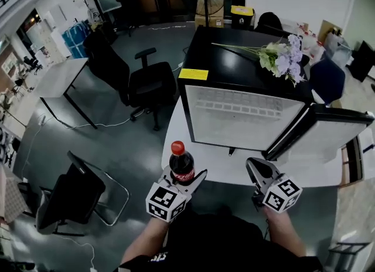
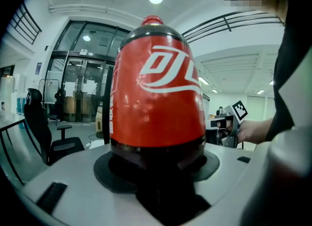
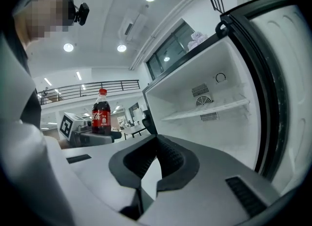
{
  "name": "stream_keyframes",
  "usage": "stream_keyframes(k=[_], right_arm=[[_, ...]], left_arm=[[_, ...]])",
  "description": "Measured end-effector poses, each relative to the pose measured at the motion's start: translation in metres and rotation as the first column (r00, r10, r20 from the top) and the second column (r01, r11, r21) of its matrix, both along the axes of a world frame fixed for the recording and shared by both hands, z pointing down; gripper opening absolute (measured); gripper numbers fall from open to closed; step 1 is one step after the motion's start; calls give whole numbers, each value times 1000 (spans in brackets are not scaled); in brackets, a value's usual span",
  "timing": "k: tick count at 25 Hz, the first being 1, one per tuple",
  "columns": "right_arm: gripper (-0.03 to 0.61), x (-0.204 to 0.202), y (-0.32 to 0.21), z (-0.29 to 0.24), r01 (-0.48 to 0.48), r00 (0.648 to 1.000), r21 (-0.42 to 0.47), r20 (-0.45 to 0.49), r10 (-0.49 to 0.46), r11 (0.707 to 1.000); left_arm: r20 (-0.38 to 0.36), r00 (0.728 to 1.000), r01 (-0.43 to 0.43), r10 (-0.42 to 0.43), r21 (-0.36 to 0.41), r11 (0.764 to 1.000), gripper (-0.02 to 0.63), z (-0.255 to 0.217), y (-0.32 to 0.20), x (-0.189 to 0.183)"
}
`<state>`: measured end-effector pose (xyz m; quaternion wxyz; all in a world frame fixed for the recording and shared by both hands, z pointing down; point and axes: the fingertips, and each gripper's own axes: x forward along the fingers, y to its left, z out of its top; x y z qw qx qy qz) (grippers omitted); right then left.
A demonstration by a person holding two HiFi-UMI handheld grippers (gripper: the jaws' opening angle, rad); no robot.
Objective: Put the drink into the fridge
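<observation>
A cola bottle (image 1: 181,161) with a red cap and red label stands upright in my left gripper (image 1: 183,176), which is shut on its lower body. In the left gripper view the bottle (image 2: 156,84) fills the space between the jaws of that gripper (image 2: 156,169). The small black fridge (image 1: 246,115) sits on a white table (image 1: 193,162), a short way beyond the bottle. Its door (image 1: 328,133) is swung open to the right. My right gripper (image 1: 253,165) is shut and holds nothing, near the door's lower corner. In the right gripper view, that gripper (image 3: 157,144) faces the white interior (image 3: 209,84) and its shelf (image 3: 209,110).
Artificial flowers (image 1: 281,57) and a yellow label (image 1: 193,74) lie on the fridge top. A black office chair (image 1: 146,83) stands left of the fridge, another chair (image 1: 70,194) at the near left, and a grey table (image 1: 61,77) further left.
</observation>
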<state>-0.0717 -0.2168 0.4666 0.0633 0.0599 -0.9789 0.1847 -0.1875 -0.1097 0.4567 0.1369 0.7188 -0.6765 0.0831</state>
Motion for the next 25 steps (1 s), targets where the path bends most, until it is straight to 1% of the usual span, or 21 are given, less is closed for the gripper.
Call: stream_keyframes(k=[2,6,8,10,11,15,20,25], right_arm=[[14,-16,1,-3,-39,999,6,1,39,999],[14,-55,4,-3,-130,991,-1,-4,130,991],[14,-71,3,-3,-179,984,5,-14,179,984],[14,-86,3,-7,-221,975,8,-15,221,975],[15,-93,5,-10,-237,971,12,-14,237,971],[15,-118,19,-13,-269,962,50,-25,271,962],[15,-118,31,-19,-318,946,63,-42,321,946],[15,-97,26,-17,-388,919,63,-42,391,919]], left_arm=[[8,999,-37,37,-9,999,265,2,1,-19],[-7,993,-114,114,-10,993,265,0,3,-61],[14,988,-156,156,-8,988,265,-1,6,-81],[41,980,-196,197,-21,980,265,2,10,-100],[42,976,-214,215,-29,976,265,4,11,-108],[1,963,-269,269,-39,962,265,16,13,-136],[-23,949,-314,313,-33,949,265,9,6,-143],[1,919,-393,394,-32,919,265,10,-10,-125]])
